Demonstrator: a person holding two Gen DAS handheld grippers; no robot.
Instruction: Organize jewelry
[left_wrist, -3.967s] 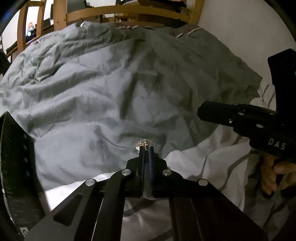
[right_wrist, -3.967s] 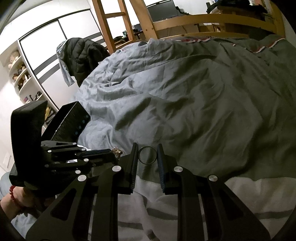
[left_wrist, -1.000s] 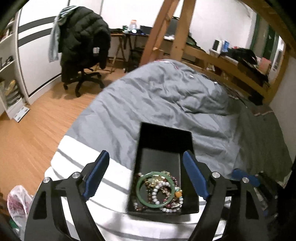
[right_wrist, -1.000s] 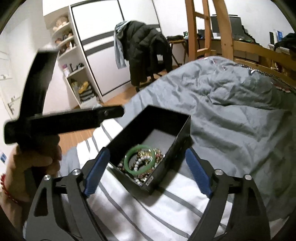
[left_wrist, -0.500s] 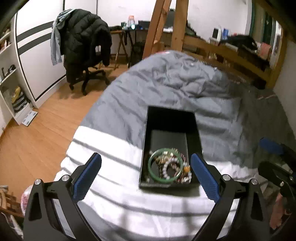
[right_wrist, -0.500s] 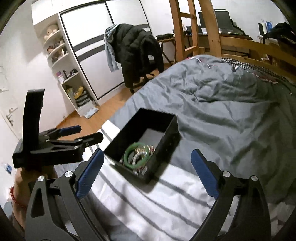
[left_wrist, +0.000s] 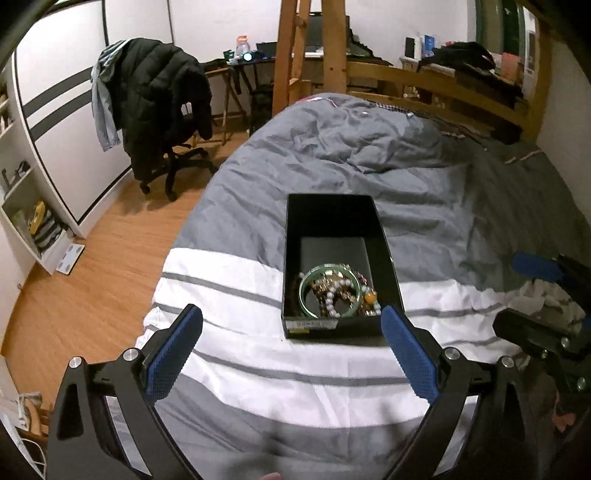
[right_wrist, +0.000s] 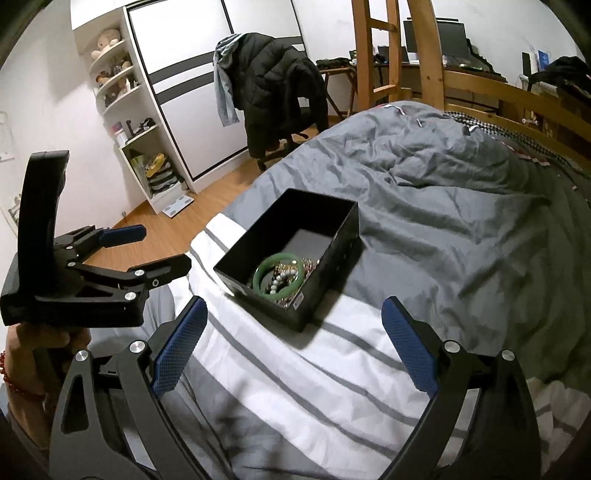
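With the jewelry (left_wrist: 334, 291) already lying heaped in the black box (left_wrist: 332, 210) at frame centre on the bed (left_wrist: 424, 177), I am holding the left hand-held gripper (left_wrist: 291, 345) and right hand-held gripper (right_wrist: 293, 341) wide open and empty, clear of it.

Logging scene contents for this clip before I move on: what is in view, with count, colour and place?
box: 1, black, open, on the bed's striped end
bangle: 1, green, inside the box
beaded jewelry: tangled pile, count unclear, mixed colours, inside the box
duvet: 1, grey with white striped end, covering the bed
jacket: 1, black, draped on an office chair
bed frame: 1, wooden, behind the duvet
left claw: 1, black with blue pads, open, empty
right claw: 1, same colours, open, empty
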